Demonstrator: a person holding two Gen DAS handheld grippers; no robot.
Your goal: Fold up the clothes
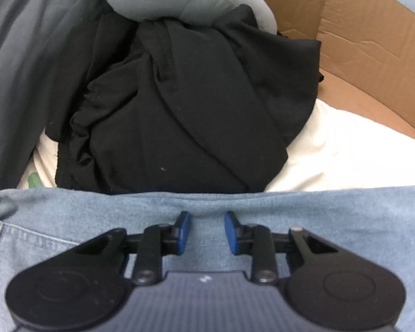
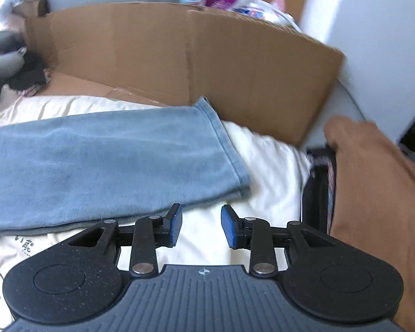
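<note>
Both grippers, left gripper (image 1: pixel 207 231) and right gripper (image 2: pixel 199 225), hang spread and empty over the pale-blue denim jeans (image 2: pixel 105 163) on the white sheet (image 2: pixel 274 166). Blur hedges this: a shallow pinch probably catches one layer, skewing the fold.

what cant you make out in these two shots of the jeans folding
- Left wrist view: the jeans are cut off by the lower edge and hidden by the left hand-held gripper.
- Left wrist view: what lies beneath the black garment.
- Right wrist view: the items behind the cardboard box are blurred.
</note>
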